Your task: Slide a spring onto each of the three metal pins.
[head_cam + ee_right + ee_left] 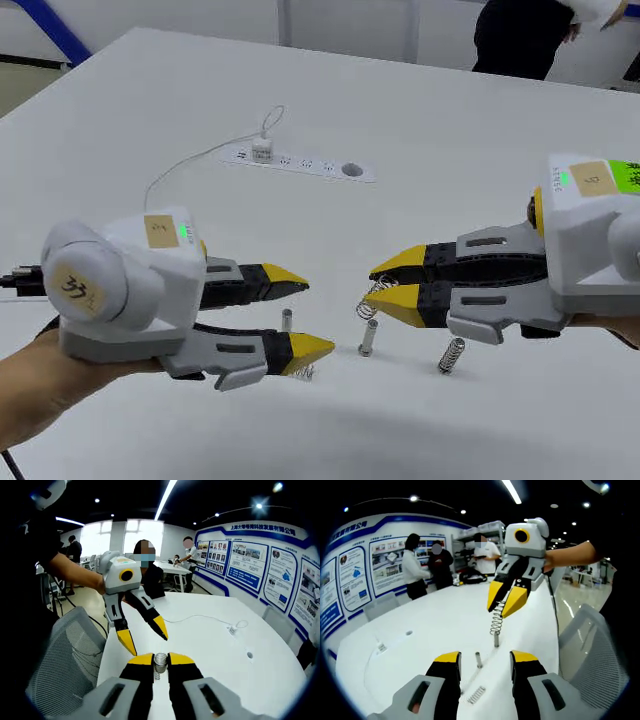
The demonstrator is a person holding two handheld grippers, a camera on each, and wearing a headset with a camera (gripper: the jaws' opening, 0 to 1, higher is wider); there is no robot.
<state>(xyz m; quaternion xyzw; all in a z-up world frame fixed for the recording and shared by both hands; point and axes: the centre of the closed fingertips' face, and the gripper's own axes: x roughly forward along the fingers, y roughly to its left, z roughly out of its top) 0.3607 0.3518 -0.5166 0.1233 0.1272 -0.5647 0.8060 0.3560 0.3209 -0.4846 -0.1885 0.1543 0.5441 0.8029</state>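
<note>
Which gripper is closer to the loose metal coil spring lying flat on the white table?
Left. The left gripper hangs open right by the loose metal coil spring, seen between its jaws in its own view. The right gripper is farther off, shut on a second coil spring.

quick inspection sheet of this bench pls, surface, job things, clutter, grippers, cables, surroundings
surface: white table, plain.
job's things: left pin and middle pin upright, bare; held spring just above the middle pin; loose spring lying flat; tilted spring standing, pin inside not discernible.
clutter: power strip with white plug.
grippers: left gripper open; right gripper shut on the held spring.
cables: white cable running from the plug.
surroundings: people standing, wall posters.
</note>
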